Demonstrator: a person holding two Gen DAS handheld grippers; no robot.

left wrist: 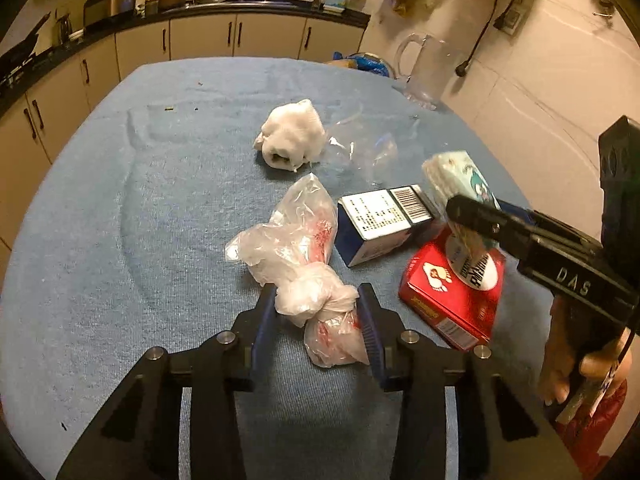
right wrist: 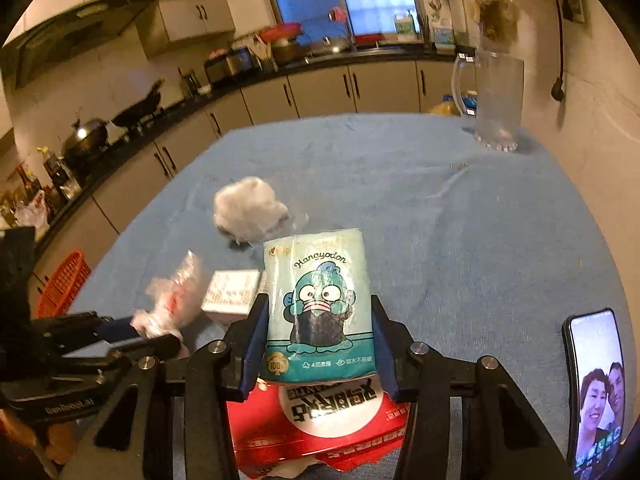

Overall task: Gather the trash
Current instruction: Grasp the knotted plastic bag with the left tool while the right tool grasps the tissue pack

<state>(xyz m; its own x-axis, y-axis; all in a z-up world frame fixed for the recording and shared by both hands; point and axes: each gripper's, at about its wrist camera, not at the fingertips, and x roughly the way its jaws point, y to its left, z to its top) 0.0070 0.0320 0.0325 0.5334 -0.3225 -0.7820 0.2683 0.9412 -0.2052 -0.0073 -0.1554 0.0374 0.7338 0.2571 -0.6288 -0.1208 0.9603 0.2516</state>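
My left gripper [left wrist: 320,312] is shut on a knotted clear plastic bag [left wrist: 296,256] with red print, on the blue tablecloth [left wrist: 160,200]. The bag also shows in the right wrist view [right wrist: 176,300]. My right gripper [right wrist: 318,344] is shut on a teal tissue pack [right wrist: 318,304] with a cartoon fish, held above a red box [right wrist: 316,436]. In the left wrist view the pack [left wrist: 460,184] and the red box [left wrist: 448,292] are at the right. A white-and-blue carton [left wrist: 380,228] lies beside them. A crumpled white wad [left wrist: 290,136] lies farther back.
A clear glass mug [right wrist: 496,100] stands at the table's far right by the wall. A phone [right wrist: 596,392] with a lit screen lies at the right near edge. A red basket [right wrist: 60,284] sits on the floor at the left. Clear film [left wrist: 368,140] lies by the wad.
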